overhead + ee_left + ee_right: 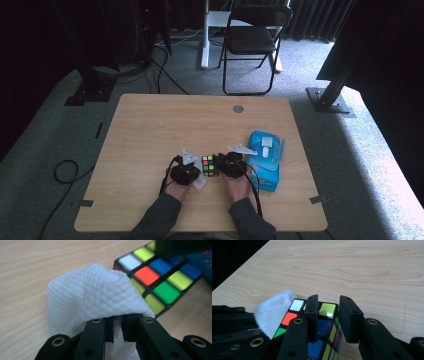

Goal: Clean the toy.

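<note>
A colour-stickered puzzle cube (210, 166) sits on the wooden table (200, 120) near its front edge, between my two grippers. My left gripper (198, 173) is at the cube's left, shut on a white wipe (87, 295) that drapes over its tips (119, 319) and lies against the cube (162, 265). The wipe (199, 181) hangs below that gripper. My right gripper (220, 165) comes in from the cube's right. One of its jaws lies across the cube's (323, 327) top face and the other stands against the side face. The right gripper (329, 298) looks shut on the cube. The wipe (274, 312) covers the top face's left corner.
A blue pack of wipes (265, 162) lies just right of my right hand. A round cable hole (238, 108) marks the table's far side. A black folding chair (252, 40) and dark metal stands are on the carpet beyond the table.
</note>
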### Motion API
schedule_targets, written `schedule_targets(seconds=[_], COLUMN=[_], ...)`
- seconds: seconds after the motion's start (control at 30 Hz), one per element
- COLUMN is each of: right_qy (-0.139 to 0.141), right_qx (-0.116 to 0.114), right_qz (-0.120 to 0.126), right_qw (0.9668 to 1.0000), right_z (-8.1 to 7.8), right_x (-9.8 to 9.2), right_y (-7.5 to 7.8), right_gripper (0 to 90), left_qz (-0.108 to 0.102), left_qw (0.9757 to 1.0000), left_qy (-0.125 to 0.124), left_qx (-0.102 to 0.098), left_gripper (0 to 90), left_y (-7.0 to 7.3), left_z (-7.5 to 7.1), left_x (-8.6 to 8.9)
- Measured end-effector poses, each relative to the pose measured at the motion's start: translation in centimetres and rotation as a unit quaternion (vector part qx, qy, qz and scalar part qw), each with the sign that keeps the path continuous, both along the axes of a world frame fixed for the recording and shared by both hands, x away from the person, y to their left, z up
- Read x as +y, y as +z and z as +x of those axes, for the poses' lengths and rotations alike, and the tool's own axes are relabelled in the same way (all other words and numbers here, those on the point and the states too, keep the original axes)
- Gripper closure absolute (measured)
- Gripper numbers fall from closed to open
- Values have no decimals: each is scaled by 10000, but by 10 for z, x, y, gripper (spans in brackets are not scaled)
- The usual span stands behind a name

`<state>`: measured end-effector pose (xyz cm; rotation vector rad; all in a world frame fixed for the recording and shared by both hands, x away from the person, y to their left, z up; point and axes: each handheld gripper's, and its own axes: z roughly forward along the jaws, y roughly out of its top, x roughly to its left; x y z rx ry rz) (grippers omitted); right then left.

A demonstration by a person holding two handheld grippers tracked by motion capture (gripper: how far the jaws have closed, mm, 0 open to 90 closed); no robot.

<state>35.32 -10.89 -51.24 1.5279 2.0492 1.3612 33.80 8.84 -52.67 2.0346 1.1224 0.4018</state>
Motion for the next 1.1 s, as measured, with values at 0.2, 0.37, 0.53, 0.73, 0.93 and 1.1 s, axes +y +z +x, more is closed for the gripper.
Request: schedule_targets(seconds=[0.2, 0.37, 0.53, 0.73, 0.93, 1.1], right_qy=[-3, 1, -12, -13, 26, 126], right_qx=[-9, -10, -12, -8, 14, 35], right_qz=[0, -2, 6, 15, 50, 59], right_qw=[10000, 10000, 10000, 10000, 10000, 9999], right_z=[0, 0, 0, 0, 0, 0], right_x=[0, 0, 0, 0, -1, -2], right_y=[0, 0, 0, 0, 0, 0], right_gripper=[694, 694, 694, 696, 697, 699], left_qz=[-134, -152, 258, 417, 392, 264], left_qw=[9999, 9997, 9993, 9989, 9989, 9996], left_qy=[-59, -184, -245, -225, -239, -19], left_qx=[4, -37, -61, 22, 42, 23], left_gripper=[820, 819, 816, 818, 810, 809], left_y=[13, 14, 5, -13, -11, -4], left_z=[-5, -15, -21, -15, -12, -1], left_x=[3, 3, -2, -7, -4, 8])
